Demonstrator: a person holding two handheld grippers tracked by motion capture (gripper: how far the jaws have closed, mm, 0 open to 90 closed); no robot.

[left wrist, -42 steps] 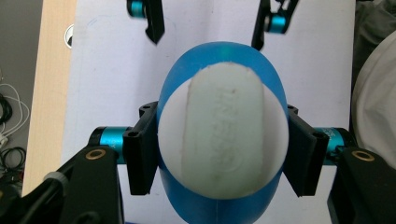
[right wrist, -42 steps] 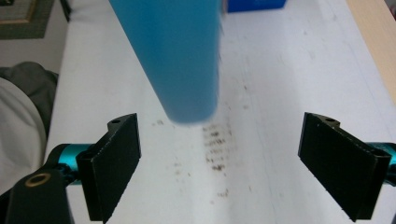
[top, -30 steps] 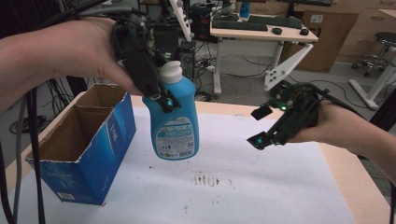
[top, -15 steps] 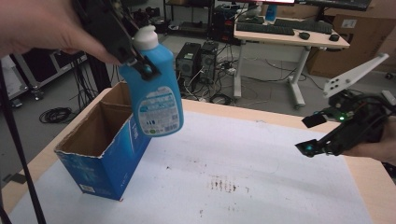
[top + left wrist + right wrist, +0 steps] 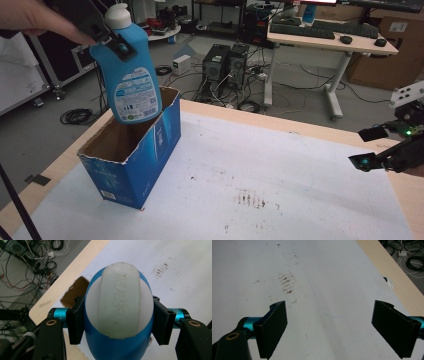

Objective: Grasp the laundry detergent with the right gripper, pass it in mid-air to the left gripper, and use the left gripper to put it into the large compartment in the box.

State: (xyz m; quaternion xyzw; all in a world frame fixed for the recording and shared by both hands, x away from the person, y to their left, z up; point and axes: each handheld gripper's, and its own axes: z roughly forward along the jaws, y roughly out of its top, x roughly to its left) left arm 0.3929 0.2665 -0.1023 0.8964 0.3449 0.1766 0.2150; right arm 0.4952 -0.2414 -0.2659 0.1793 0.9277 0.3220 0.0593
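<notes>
A blue detergent bottle (image 5: 129, 80) with a white cap hangs upright, its base just above the opening of a blue cardboard box (image 5: 131, 150) at the table's left. My left gripper (image 5: 111, 39) is shut on the bottle's neck; in the left gripper view the white cap (image 5: 121, 305) sits between the two black jaws, with my left gripper (image 5: 119, 322) clamped on both sides. My right gripper (image 5: 372, 148) hovers open at the table's right edge. In the right gripper view my right gripper (image 5: 338, 326) has wide-apart jaws over the bare white sheet, holding nothing.
A white sheet (image 5: 260, 170) with brown smudges (image 5: 255, 198) covers the wooden table. The box's top is open, with torn flaps. Behind the table are a desk (image 5: 330, 42), computer towers (image 5: 227, 62) and floor cables.
My left gripper has carried the bottle left and upward, from the table's middle to above the box opening. My right gripper has withdrawn to the right edge.
</notes>
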